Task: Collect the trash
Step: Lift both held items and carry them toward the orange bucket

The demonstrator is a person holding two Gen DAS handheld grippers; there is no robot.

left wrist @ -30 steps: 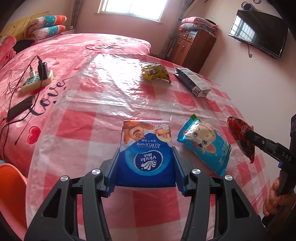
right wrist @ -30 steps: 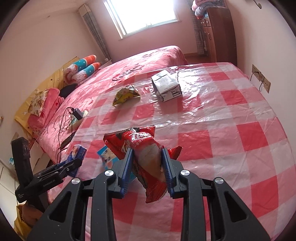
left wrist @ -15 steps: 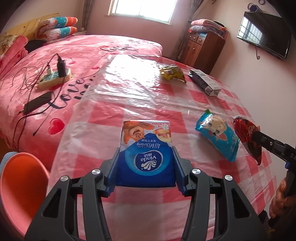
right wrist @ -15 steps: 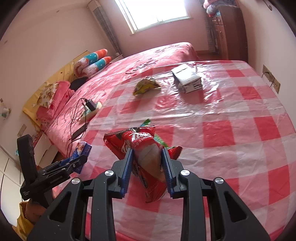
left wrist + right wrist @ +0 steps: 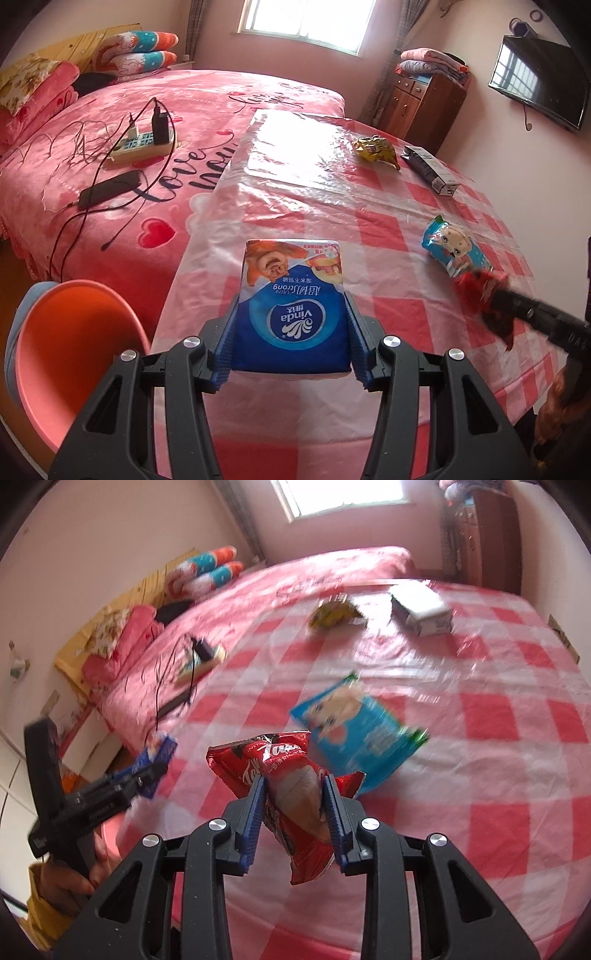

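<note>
**2 grippers, each clamped on a packet above the checked surface**

The left gripper [image 5: 291, 332] has its blue fingers [image 5: 227, 343] pressed against both sides of a blue tissue pack [image 5: 293, 306]. The label faces the camera upside down and reads "Vinda" with "Ultra Strong" beside Chinese characters; a cartoon bear fills the end away from the fingers. The pack juts out beyond the fingertips, over the near edge of the red-and-white checked surface [image 5: 388, 236].

The right gripper [image 5: 293, 805] has its fingers [image 5: 255, 812] closed on a red snack wrapper [image 5: 280, 768], crumpled and hanging between them. White lettering on it starts with "To"; the rest is creased and unreadable. In the left wrist view this wrapper [image 5: 480, 295] shows to the right of the left fingers, blurred.

Just beyond the right fingers a light blue packet [image 5: 358, 731] printed with a cartoon face lies flat on the surface; its text is too smeared to read. Farther ahead lie a yellow wrapper [image 5: 376, 149] and a dark carton [image 5: 430, 170] with a white end, well apart from both grippers; the carton's small print is illegible.

Left of the left fingers and lower sits an orange bin [image 5: 70, 354]. Beyond it a pink bed [image 5: 110, 177] bears the word "Love", a power strip [image 5: 142, 144] and a black phone [image 5: 110, 188].
</note>
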